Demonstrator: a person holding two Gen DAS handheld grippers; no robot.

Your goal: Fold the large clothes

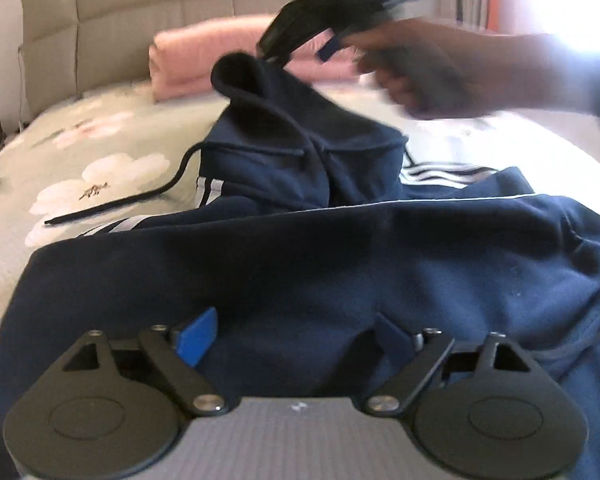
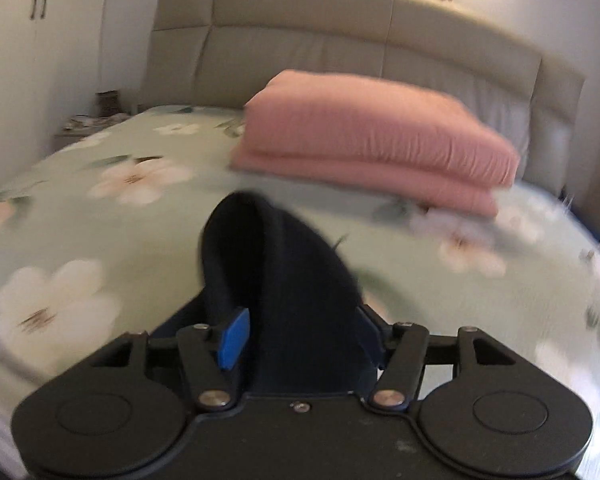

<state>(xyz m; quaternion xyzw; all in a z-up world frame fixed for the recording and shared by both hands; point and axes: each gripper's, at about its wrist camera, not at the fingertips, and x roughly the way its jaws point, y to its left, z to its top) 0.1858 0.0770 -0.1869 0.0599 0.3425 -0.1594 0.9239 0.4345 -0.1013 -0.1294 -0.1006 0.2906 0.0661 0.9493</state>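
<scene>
A navy hoodie (image 1: 340, 264) with white stripes (image 1: 440, 174) lies bunched on the flowered bed sheet (image 1: 80, 148). Its hood (image 1: 260, 96) stands up in a peak, and a dark drawstring (image 1: 120, 204) trails off to the left. My left gripper (image 1: 296, 336) hangs open just over the near fold, its blue pads wide apart and gripping nothing. My right gripper (image 1: 300, 52), blurred and held by a hand (image 1: 440, 76), is at the hood's tip. In the right wrist view the right gripper (image 2: 302, 336) is open, with the hood (image 2: 284, 264) rising loose between its jaws.
A folded pink blanket (image 2: 372, 140) lies near the beige padded headboard (image 2: 300, 32). The green flowered sheet (image 2: 100, 240) spreads left and right of the hoodie. A nightstand (image 2: 88, 120) and a white wardrobe (image 2: 20, 40) stand at the far left.
</scene>
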